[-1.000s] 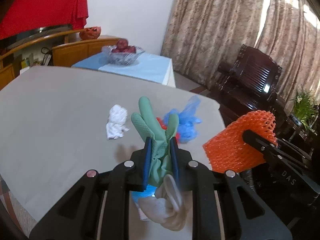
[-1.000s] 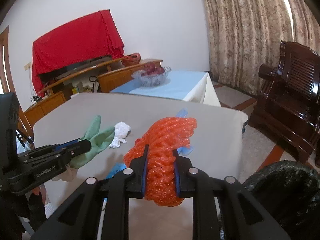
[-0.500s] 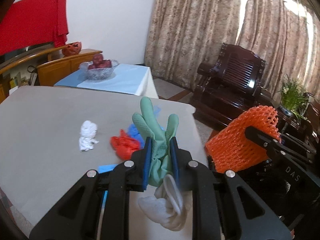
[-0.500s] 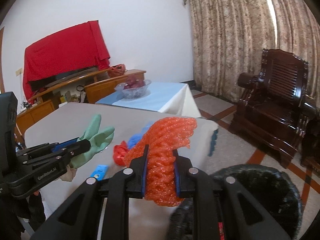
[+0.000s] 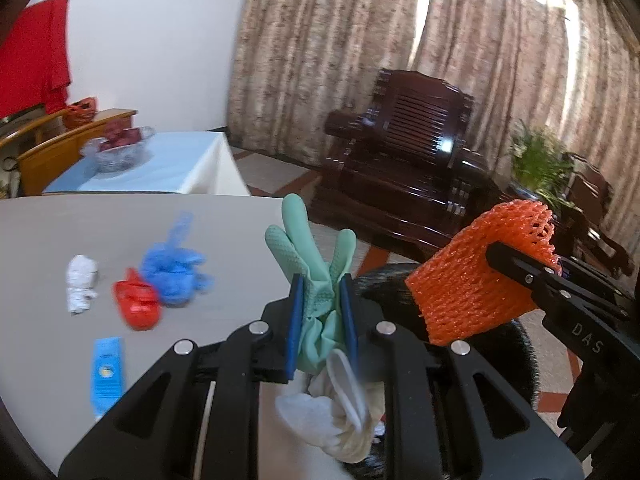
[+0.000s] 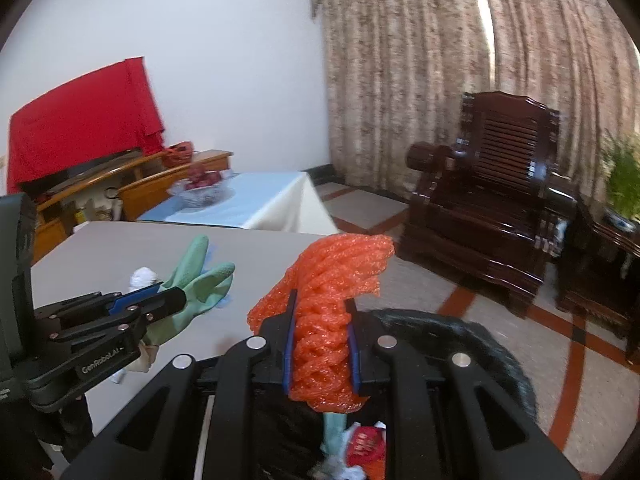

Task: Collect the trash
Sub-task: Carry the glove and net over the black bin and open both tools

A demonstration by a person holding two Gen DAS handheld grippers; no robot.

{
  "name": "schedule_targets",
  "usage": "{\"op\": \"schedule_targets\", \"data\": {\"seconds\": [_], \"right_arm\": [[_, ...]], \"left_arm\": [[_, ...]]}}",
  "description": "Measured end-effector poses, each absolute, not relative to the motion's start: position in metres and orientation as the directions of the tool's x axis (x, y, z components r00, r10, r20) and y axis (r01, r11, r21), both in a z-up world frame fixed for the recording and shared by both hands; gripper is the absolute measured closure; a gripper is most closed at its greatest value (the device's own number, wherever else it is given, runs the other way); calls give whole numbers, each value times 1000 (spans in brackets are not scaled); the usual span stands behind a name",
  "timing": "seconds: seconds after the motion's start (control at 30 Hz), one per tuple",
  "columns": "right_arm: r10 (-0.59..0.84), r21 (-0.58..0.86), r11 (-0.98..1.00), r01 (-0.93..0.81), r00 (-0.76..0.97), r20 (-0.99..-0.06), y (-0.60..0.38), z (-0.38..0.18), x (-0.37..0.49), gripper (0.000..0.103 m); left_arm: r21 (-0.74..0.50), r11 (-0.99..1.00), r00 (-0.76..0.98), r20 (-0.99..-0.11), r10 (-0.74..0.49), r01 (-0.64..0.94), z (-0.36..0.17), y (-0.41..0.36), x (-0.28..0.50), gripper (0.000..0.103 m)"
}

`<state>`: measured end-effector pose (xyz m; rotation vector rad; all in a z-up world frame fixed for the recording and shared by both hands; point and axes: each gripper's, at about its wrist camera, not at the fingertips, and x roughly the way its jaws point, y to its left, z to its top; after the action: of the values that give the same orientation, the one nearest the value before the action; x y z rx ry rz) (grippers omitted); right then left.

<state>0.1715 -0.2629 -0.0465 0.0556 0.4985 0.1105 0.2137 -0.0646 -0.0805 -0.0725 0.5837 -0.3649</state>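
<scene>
Get both loads fully over the round black-lined trash bin [image 6: 496,344] before you open; it sits on the floor just off the table's edge, litter already inside. Right gripper [image 6: 320,344] is nearly above it, pads clamped tight on the crumpled orange foam fruit net [image 6: 332,292]. Left gripper [image 5: 322,316] pinches the pale green textured rubber glove [image 5: 316,264], fingers up, white cuff hanging. Glove's floppy, so release it well inside the rim.
</scene>
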Motion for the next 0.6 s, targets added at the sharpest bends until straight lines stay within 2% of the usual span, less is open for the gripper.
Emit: {"op": "schedule_targets", "data": {"seconds": [0.37, 0.6], "right_arm": [[-14, 65, 996, 56, 850, -526, -326, -76, 156, 83], [-62, 62, 991, 120, 811, -581, -354, -106, 156, 83]], "left_arm": [[-188, 872, 684, -553, -475, 453, -117, -139, 210, 85], [-200, 849, 634, -588, -503, 489, -144, -167, 218, 85]]}}
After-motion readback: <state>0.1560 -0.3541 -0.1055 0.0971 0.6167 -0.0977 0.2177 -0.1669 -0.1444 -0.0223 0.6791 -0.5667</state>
